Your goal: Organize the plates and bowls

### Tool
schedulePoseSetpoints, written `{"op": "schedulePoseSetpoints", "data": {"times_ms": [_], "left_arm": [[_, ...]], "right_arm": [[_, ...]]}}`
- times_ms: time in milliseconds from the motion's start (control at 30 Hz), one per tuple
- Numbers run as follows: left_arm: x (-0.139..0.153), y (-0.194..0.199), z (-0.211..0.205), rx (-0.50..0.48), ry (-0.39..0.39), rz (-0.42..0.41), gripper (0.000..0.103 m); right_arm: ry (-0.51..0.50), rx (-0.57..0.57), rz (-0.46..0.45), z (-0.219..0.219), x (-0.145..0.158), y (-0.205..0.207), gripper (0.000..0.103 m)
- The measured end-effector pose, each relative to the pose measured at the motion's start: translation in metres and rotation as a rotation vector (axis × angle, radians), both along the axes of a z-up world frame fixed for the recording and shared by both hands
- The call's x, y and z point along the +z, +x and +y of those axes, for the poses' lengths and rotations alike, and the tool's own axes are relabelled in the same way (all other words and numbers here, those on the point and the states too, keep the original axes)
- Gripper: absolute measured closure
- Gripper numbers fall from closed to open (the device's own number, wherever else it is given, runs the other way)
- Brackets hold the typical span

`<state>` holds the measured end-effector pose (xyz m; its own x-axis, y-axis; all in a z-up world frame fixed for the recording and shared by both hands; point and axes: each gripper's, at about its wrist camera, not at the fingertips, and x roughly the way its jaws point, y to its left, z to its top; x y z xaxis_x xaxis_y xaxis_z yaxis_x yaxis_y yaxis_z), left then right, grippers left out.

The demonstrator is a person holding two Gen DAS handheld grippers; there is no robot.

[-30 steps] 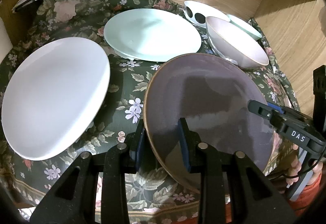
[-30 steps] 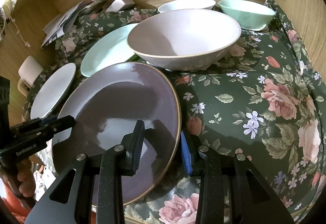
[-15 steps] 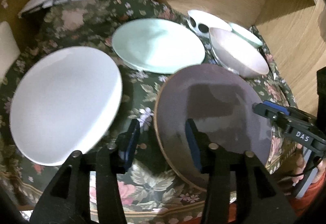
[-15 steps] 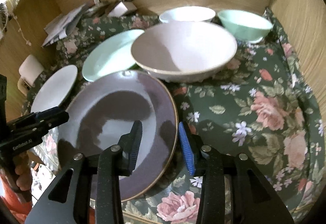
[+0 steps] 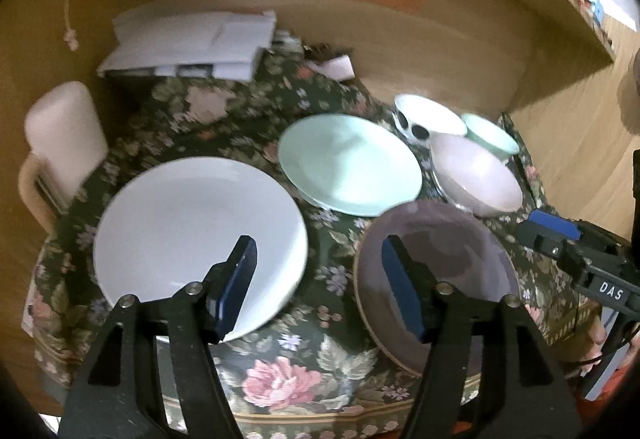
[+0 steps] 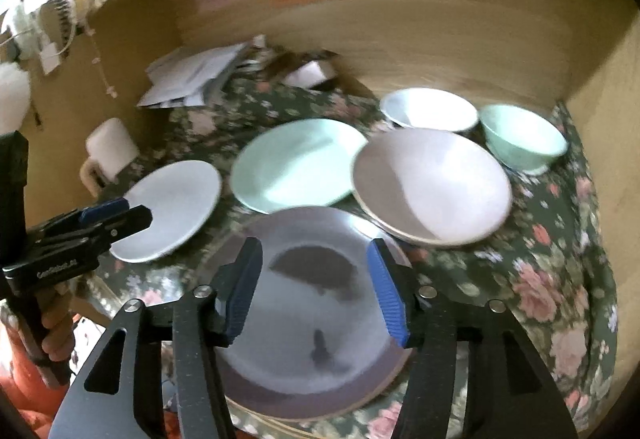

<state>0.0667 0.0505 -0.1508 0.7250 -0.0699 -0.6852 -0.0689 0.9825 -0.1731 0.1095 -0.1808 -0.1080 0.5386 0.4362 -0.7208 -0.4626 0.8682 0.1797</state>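
Note:
A purple plate [image 5: 436, 279] [image 6: 316, 319] lies flat on the floral cloth, nearest to me. My left gripper [image 5: 318, 245] hovers above the cloth between that plate and a white plate [image 5: 192, 235]. Its jaws are opening and nothing is between them. My right gripper [image 6: 314, 245] hangs over the purple plate, jaws also opening, touching nothing. Behind sit a mint plate [image 5: 348, 163], a pale pink bowl [image 6: 432, 183], a white bowl [image 6: 428, 111] and a mint bowl [image 6: 520, 139]. Each gripper shows in the other's view: the right gripper [image 5: 548, 231] and the left gripper [image 6: 116, 215].
The floral cloth [image 5: 280, 359] covers a table set in a wooden alcove with walls at the back and right. A pile of papers [image 5: 192, 43] and a white mug [image 5: 64, 135] stand at the back left. A hand [image 6: 56, 327] holds the left gripper's handle.
Both grippers let go of the purple plate's rim, opened wider and rose back from it. The plate now rests on the cloth.

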Motion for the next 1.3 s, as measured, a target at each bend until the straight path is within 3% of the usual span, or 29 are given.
{"op": "schedulePoseSetpoints", "data": {"times_ms": [233, 500, 1200, 1300], "left_arm": [[0.009, -0.014, 0.027, 0.071, 0.010, -0.032, 0.034], [0.005, -0.024, 0.064, 0.160, 0.032, -0.017, 0.030], [-0.058, -0.007, 0.145, 0.259, -0.042, 0.148, 0.027], [-0.062, -0.004, 0.150, 0.254, -0.052, 0.150, 0.032]], "right_arm": [[0.011, 0.097, -0.014, 0.041, 0.003, -0.002, 0.047], [0.016, 0.193, 0.034, 0.086, -0.008, 0.009, 0.046], [-0.073, 0.268, 0.208, 0.169, -0.059, 0.059, 0.046], [-0.088, 0.275, 0.220, 0.177, -0.067, 0.062, 0.047]]}}
